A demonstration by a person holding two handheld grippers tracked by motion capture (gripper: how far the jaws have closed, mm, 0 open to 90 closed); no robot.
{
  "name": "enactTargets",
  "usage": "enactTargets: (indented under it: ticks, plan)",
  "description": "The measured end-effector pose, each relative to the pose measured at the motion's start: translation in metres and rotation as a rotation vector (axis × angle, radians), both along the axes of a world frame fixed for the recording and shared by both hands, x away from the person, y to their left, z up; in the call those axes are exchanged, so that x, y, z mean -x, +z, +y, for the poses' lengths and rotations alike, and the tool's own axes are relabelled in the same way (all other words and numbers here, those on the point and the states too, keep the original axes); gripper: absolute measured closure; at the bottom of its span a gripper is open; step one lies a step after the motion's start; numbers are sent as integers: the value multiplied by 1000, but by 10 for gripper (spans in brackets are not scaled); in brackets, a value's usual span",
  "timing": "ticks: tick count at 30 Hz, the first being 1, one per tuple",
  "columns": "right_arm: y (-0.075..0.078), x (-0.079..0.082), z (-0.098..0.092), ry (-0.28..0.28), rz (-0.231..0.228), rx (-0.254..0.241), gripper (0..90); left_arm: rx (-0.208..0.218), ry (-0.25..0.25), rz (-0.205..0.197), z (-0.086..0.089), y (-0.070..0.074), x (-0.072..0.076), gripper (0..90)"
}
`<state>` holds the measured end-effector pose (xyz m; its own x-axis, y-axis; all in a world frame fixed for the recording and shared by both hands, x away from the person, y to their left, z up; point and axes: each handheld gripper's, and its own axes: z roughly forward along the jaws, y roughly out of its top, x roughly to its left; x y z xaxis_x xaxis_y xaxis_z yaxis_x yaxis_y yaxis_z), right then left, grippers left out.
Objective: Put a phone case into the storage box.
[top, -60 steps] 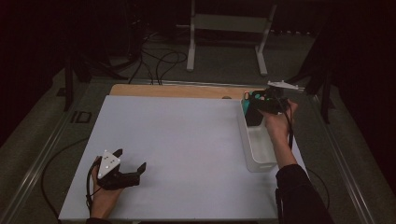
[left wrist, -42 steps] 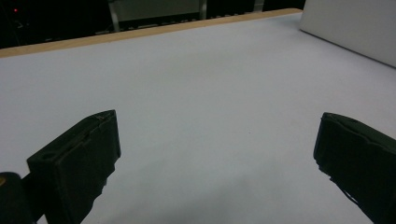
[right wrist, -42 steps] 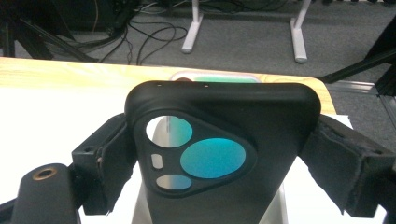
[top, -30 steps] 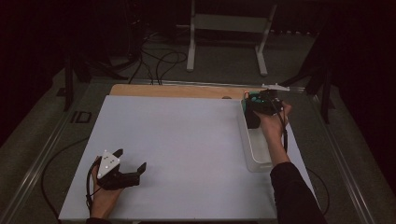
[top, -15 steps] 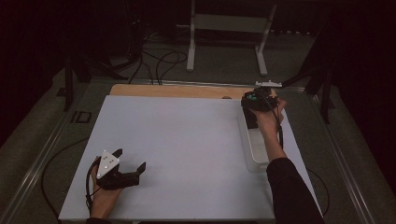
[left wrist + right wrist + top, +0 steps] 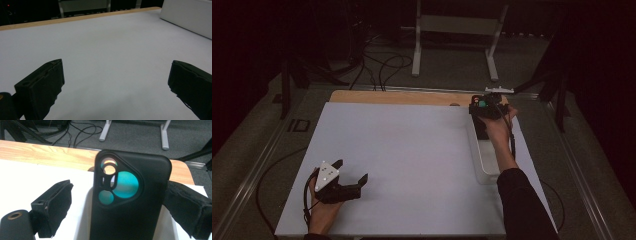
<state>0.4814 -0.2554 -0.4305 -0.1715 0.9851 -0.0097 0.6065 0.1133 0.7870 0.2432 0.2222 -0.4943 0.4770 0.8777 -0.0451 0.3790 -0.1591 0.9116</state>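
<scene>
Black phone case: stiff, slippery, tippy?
The phone case is probably light and a bit flexible: background shows through a camera cutout, so it is likely an empty shell. The smooth back may slip. Upright on end, it would likely tip if pushed.

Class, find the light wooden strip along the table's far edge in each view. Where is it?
High view: light wooden strip, upper middle, beyond the white board.
Left gripper view: slanting across the top.
Right gripper view: upper band, behind the black phone case.
Shared landmark: the white board below it.
</scene>
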Motion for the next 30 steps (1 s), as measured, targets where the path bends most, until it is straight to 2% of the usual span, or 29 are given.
enactTargets:
  ticks: [8,18,19,20,23,26,29,30]
  plan:
    - [5,6,3,32,-31,-2,88,2,4,-3,0,0,0,11]
    - [19,24,5,105,-89,-40,88,11,8,-9,4,6,1,11]
    - [21,26,5,117,-95,-51,88,6,5,-5,4,7,1,11]
    - [23,32,5,144,-105,-86,88,-1,3,3,5,9,1,11]
    - [24,38,5,166,-111,-102,88,5,4,6,7,11,1,10]
    - [27,51,6,210,-130,-125,88,17,10,10,11,14,1,10]
    - [29,58,7,229,-143,-134,88,7,24,36,14,16,-1,10]
    - [29,66,8,244,-148,-162,88,10,22,39,15,16,-1,10]
